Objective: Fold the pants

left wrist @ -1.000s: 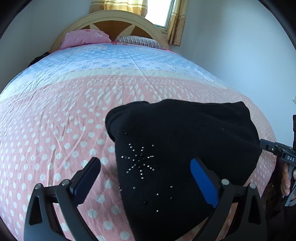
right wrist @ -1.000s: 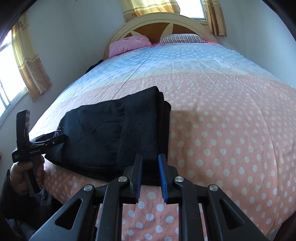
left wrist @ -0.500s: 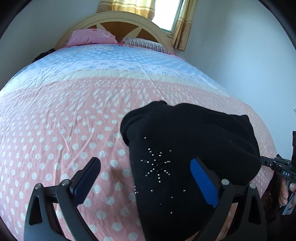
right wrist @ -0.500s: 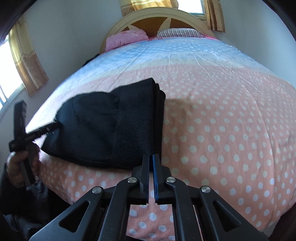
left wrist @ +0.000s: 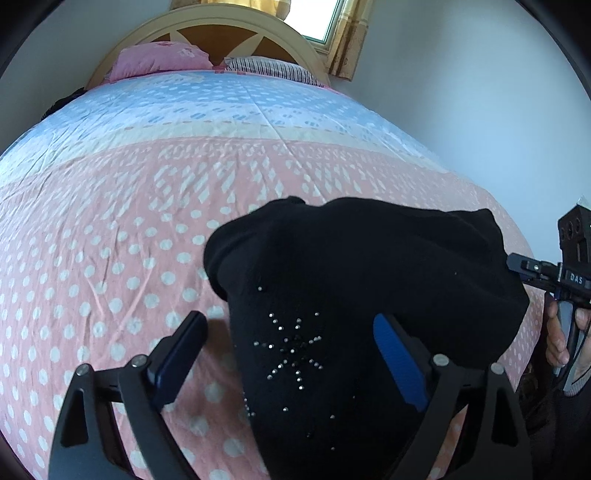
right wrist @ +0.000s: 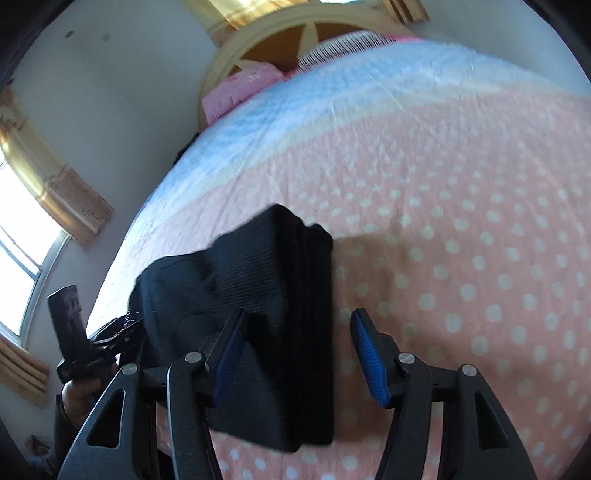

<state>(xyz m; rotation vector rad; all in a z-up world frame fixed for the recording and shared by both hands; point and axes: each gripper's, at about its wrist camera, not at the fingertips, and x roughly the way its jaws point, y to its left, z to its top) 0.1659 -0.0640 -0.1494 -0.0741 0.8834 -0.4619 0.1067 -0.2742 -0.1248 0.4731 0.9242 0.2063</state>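
Note:
Black folded pants point(left wrist: 369, 280) with a rhinestone star lie on the pink dotted bedspread point(left wrist: 92, 258) near its front edge. My left gripper point(left wrist: 291, 350) hovers over their near end, jaws wide and closing a little. One finger is over the cloth, the other over the bedspread, and neither pad presses. The right gripper point(left wrist: 517, 264) pokes in at the pants' right edge. In the right wrist view, the pants point(right wrist: 266, 280) show a stacked folded edge. My right gripper point(right wrist: 299, 350) is opening, with that edge between its pads and not pinched. The left gripper point(right wrist: 122, 328) sits at the far side.
A wooden headboard point(left wrist: 221, 33) with a pink pillow point(left wrist: 159, 61) and a striped pillow point(left wrist: 273, 68) is at the far end. A window with yellow curtains point(right wrist: 55, 184) is on the left wall. A hand point(left wrist: 557, 339) holds the right gripper's handle beyond the bed's edge.
The right gripper shut fully, then opened and rolled, sliding left so the pants' folded edge now lies between its fingers. The left jaws narrowed slightly. The pants stay put.

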